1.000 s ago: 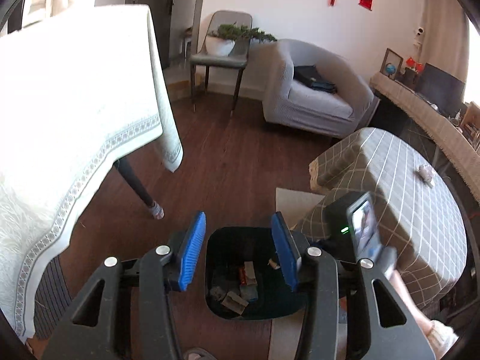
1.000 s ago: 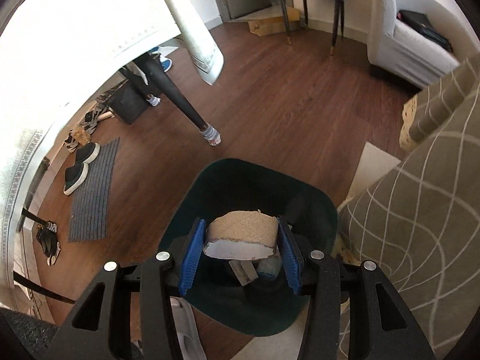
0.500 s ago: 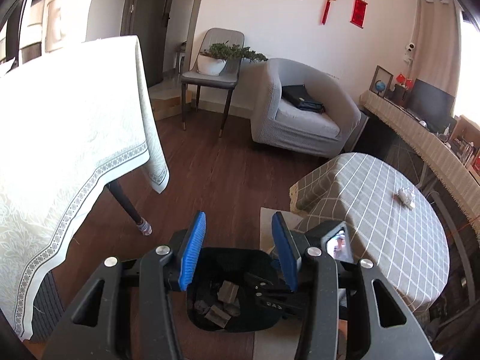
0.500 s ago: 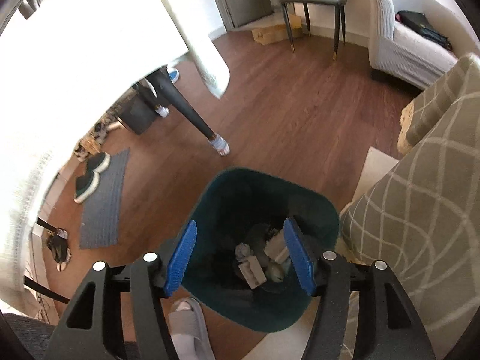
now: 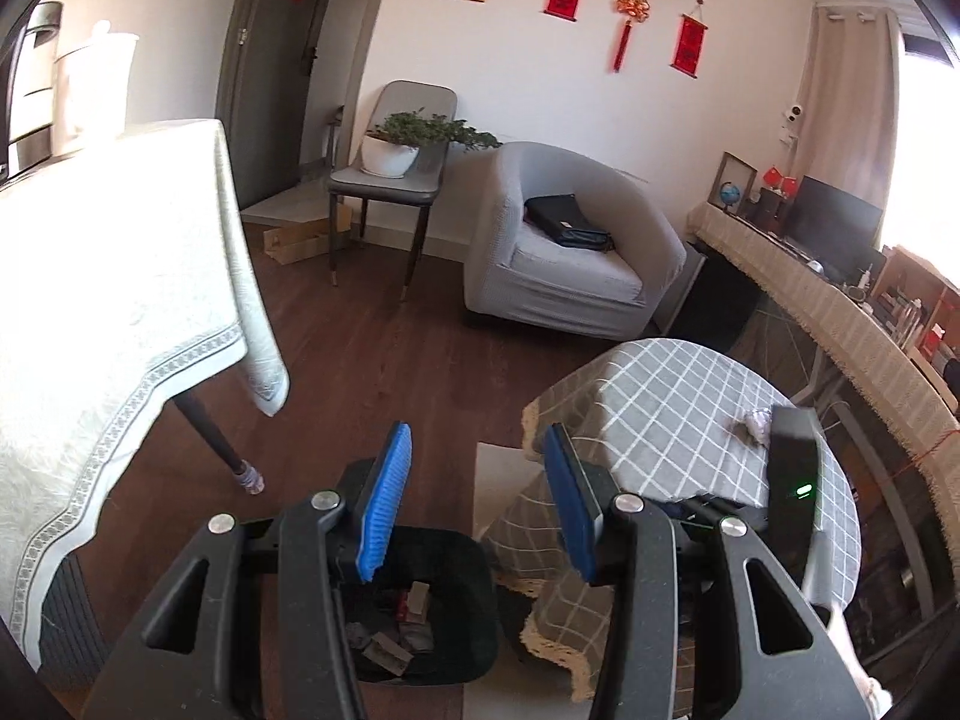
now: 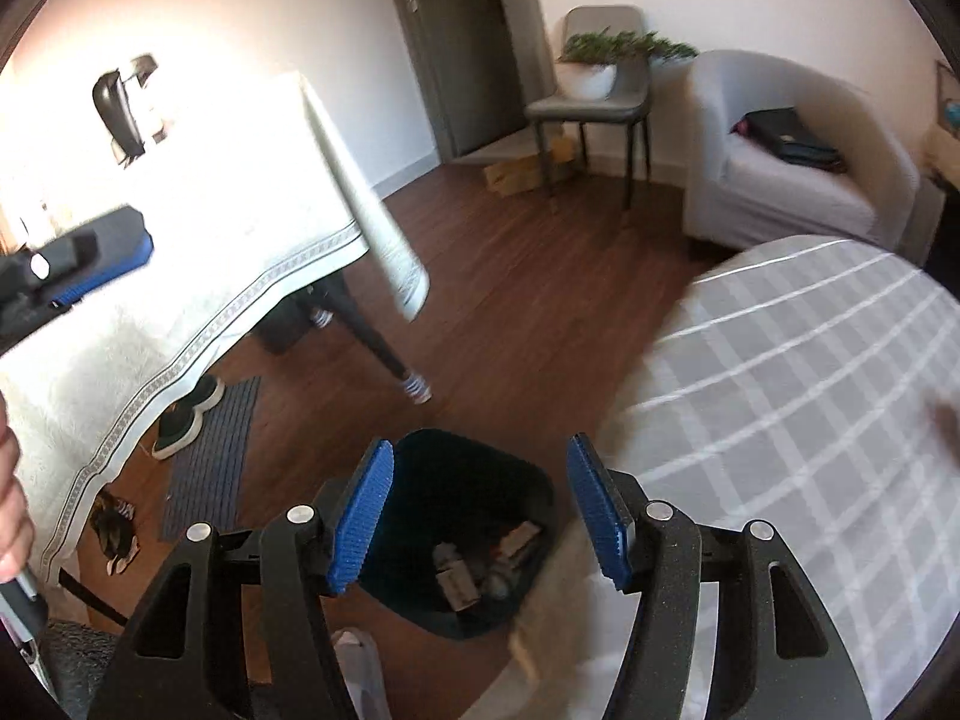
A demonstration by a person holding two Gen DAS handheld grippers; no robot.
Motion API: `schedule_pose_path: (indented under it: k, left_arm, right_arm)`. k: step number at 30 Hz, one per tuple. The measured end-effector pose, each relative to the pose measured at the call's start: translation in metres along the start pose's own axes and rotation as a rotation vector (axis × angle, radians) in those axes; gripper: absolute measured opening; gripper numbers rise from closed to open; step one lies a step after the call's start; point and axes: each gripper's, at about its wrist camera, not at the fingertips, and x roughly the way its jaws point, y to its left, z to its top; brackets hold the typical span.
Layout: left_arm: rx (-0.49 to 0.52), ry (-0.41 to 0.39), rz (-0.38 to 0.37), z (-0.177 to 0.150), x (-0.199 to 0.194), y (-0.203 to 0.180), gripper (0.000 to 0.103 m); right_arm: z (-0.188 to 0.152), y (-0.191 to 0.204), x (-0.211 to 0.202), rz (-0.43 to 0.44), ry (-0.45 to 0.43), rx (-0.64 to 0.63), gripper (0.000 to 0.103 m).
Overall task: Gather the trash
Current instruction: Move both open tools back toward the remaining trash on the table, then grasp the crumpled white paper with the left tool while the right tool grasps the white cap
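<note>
A dark green trash bin (image 5: 480, 642) stands on the wood floor between two tables, with several scraps of trash (image 5: 402, 630) lying in its bottom. My left gripper (image 5: 475, 444) hangs above and behind it, open with nothing between its blue pads. My right gripper (image 6: 480, 450) is also open and empty, above the bin (image 6: 468, 480) and the trash (image 6: 462, 570) inside. A crumpled grey-white piece of trash (image 5: 757, 425) lies on the grey checked table (image 5: 660, 408), right beside the black body of the right gripper (image 5: 792, 468).
A table under a white cloth (image 5: 120, 300) overhangs the left, its dark leg (image 5: 216, 432) near the bin. A grey armchair (image 5: 570, 252), a chair with a plant (image 5: 390, 180) and a sideboard (image 5: 840, 312) line the back. Shoes (image 6: 186, 420) and a mat (image 6: 210, 456) lie at floor left.
The right gripper opened and let a beige-and-white chunk fall into the bin. Both grippers then rose and tilted up, so the bin now sits lower and smaller in both views.
</note>
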Motion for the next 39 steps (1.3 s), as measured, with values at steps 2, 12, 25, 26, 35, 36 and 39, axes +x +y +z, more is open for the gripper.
schedule_pose_path:
  k: [2,12,25,26,35,36,39]
  left_arm:
    - [0.008,0.001,-0.014,0.001,0.003,-0.012,0.05]
    - [0.106,0.043,-0.081,-0.005,0.035,-0.093,0.059]
    - [0.187,0.091,-0.164,0.001,0.103,-0.191,0.075]
    - [0.192,0.096,-0.169,0.001,0.109,-0.198,0.077]
    - [0.212,0.167,-0.214,-0.005,0.17,-0.257,0.086]
    - [0.217,0.176,-0.217,-0.006,0.177,-0.263,0.086]
    - [0.238,0.209,-0.238,-0.01,0.198,-0.283,0.086]
  right_arm:
    - [-0.001,-0.015,-0.013,-0.018,-0.014,0.014,0.061]
    - [-0.014,-0.096,-0.07,-0.105,-0.065,0.095,0.061]
    - [-0.035,-0.198,-0.116,-0.214,-0.074,0.162,0.061]
    - [-0.036,-0.202,-0.118,-0.218,-0.074,0.164,0.061]
    - [-0.048,-0.258,-0.129,-0.237,-0.046,0.173,0.061]
    - [-0.047,-0.263,-0.129,-0.233,-0.045,0.177,0.061]
    - [-0.046,-0.278,-0.129,-0.216,-0.023,0.181,0.061]
